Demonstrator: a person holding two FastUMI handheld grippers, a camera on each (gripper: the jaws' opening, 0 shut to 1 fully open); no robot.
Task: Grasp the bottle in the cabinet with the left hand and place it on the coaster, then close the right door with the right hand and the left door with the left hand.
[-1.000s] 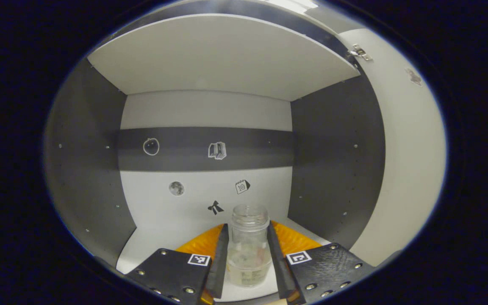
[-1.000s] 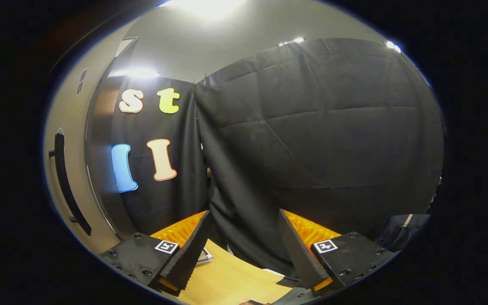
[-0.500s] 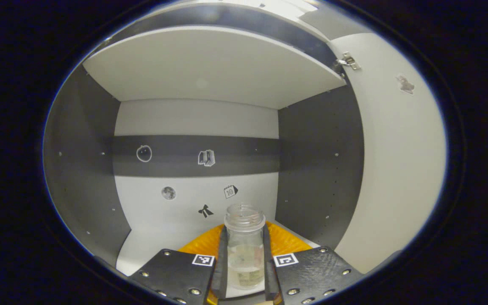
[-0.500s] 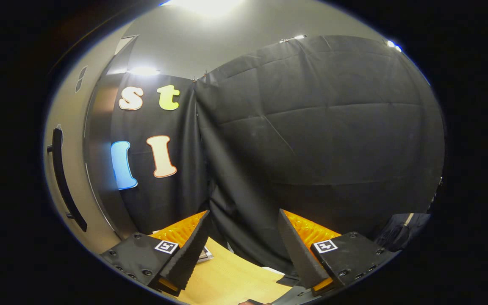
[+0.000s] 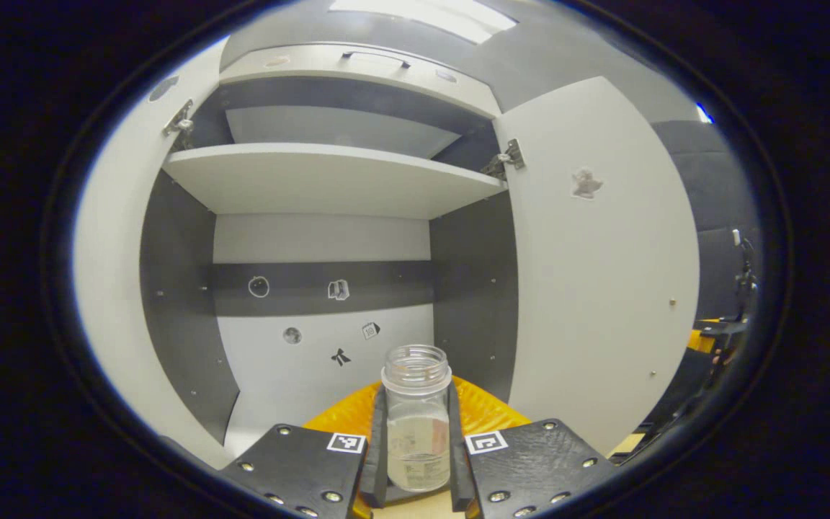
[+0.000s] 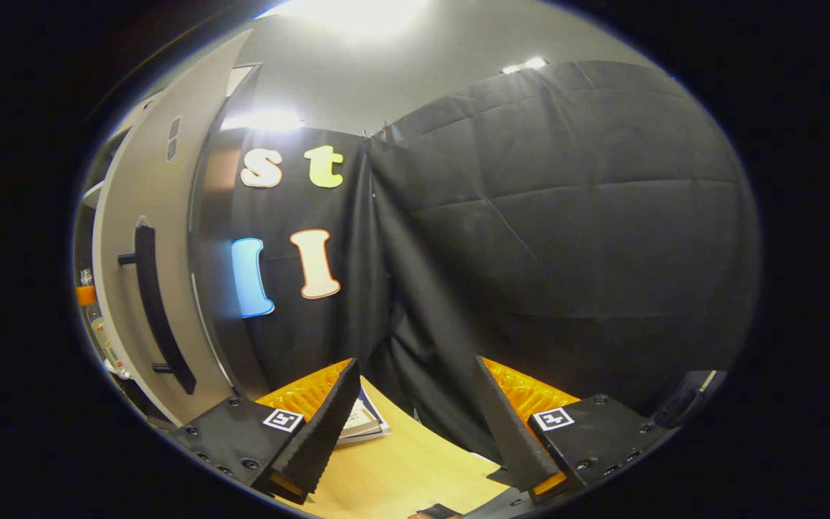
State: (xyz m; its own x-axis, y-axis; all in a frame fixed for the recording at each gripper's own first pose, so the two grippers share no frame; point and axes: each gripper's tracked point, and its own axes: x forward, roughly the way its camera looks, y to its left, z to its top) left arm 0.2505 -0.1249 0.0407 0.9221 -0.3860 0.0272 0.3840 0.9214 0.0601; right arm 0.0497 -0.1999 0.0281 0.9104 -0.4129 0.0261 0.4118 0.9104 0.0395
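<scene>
Bottle (image 5: 416, 425) upright, clamped in left gripper (image 5: 415, 450) jaws; right gripper (image 6: 415, 425) jaws apart

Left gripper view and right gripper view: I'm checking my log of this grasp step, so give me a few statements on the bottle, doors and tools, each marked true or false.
1. The left tool is shut on the bottle. True.
2. The bottle has a cap on. False: its mouth is open, no cap.
3. The bottle stands upright between the fingers. True.
4. The right door is closed. False: it stands open, its hinge exposed.
5. The right tool holds the door handle. False: it is open and empty, apart from the handle.
6. A shelf spans the cabinet above the bottle. True.
</scene>
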